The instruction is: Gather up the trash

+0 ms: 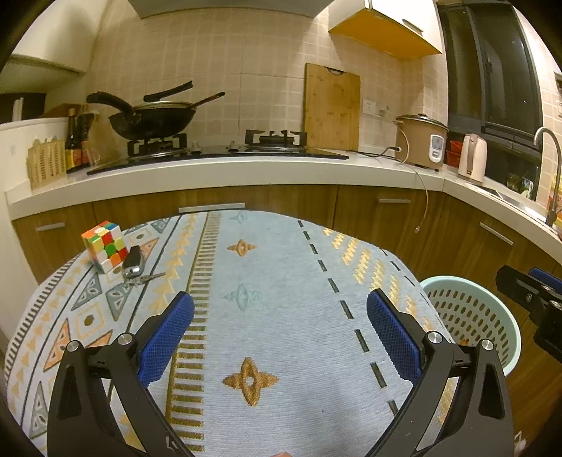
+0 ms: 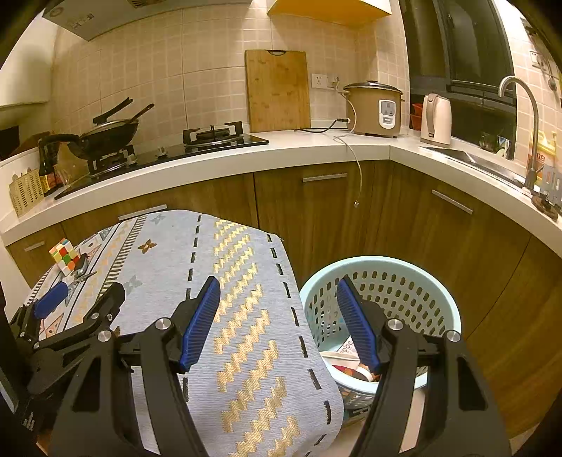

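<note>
Left gripper (image 1: 280, 309): jaws spread, holding nothing, above patterned tablecloth (image 1: 281, 334). Right gripper (image 2: 278, 298): jaws spread, holding nothing, at table edge. Trash (image 2: 346, 362): inside pale green basket (image 2: 414, 267) beside table. Rubik's cube (image 1: 104, 246), car key (image 1: 132, 265): far left corner.

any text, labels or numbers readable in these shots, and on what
No text reads clearly.
Brown rice cooker: its white control panel has print, too small to read.
Yellow packet by the chrome tap: red lettering, blurred.
Printed paper trash in the pale green perforated basket: marks too small to read.
Range hood sticker: blurred.
</note>
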Motion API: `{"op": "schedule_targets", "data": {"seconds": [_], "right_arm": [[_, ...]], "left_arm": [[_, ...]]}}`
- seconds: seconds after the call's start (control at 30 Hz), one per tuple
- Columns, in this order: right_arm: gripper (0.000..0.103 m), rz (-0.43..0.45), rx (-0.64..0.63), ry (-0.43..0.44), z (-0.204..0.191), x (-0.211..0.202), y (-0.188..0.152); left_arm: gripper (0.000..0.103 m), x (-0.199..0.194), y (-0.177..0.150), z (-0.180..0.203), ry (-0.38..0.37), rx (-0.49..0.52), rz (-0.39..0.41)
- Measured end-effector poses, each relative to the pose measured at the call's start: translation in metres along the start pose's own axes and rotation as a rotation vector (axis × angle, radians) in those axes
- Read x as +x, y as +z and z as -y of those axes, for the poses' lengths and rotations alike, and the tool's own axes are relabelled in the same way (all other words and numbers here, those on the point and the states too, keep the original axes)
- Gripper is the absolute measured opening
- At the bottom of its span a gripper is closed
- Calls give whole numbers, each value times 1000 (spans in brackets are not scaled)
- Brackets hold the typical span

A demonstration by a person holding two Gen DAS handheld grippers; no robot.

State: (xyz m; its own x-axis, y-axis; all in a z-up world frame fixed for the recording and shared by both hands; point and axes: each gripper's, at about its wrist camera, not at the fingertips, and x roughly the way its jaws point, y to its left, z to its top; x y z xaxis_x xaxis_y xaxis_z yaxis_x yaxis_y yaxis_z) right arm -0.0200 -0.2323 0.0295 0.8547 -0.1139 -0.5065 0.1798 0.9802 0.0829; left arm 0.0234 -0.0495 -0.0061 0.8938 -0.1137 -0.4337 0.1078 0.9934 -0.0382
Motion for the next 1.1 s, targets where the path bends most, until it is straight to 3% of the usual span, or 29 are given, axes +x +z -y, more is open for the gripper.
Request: {"op": "schedule_targets", "data": {"seconds": [1.1], "right_arm": [[65,-15,9,11,5,5,0]], "left_arm": [[95,0,1,1,3,0,0]]}}
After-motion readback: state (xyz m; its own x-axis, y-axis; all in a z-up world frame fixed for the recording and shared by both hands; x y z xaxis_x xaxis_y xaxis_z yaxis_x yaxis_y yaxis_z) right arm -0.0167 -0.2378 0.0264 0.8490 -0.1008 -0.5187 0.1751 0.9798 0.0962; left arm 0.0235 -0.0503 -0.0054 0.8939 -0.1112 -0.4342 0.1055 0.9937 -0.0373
